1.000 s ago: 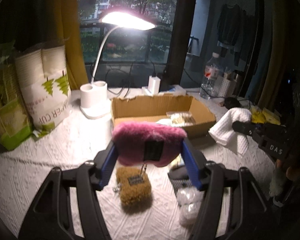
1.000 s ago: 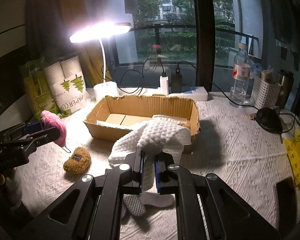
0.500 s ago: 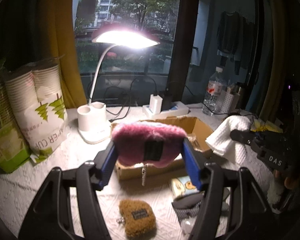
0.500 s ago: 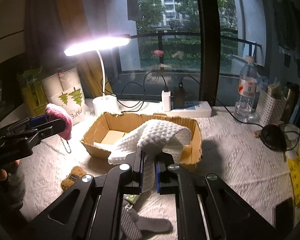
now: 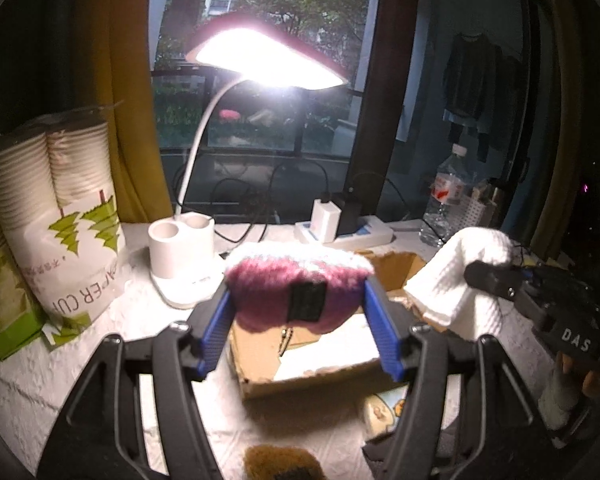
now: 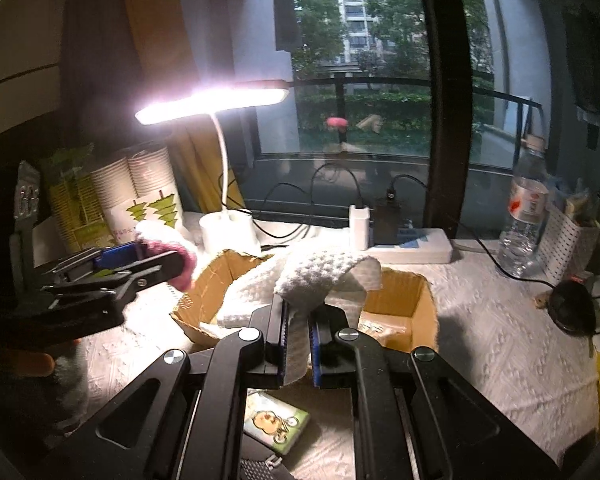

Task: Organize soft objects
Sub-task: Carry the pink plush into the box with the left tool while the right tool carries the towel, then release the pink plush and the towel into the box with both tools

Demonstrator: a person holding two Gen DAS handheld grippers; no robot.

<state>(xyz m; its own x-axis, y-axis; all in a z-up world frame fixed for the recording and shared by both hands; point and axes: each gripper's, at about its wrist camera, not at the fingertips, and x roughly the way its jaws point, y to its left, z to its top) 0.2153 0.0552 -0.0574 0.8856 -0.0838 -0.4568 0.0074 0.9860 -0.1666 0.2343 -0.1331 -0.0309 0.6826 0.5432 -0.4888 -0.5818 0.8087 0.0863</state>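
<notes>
Left wrist view shows our left tongs (image 5: 298, 312) tilted gently downward, pinching the pink plush pouch (image 5: 296, 292) aloft over the cardboard box (image 5: 312, 376) near the desk's (image 5: 36, 384) back edge. Our right tongs (image 6: 298, 332), tilted the same way, are pressed together on the white towel (image 6: 320, 280), which drapes above the box's near wall beside them.

Box (image 6: 396, 300) before the lamp (image 6: 228, 232); cups (image 6: 140, 196) left.
</notes>
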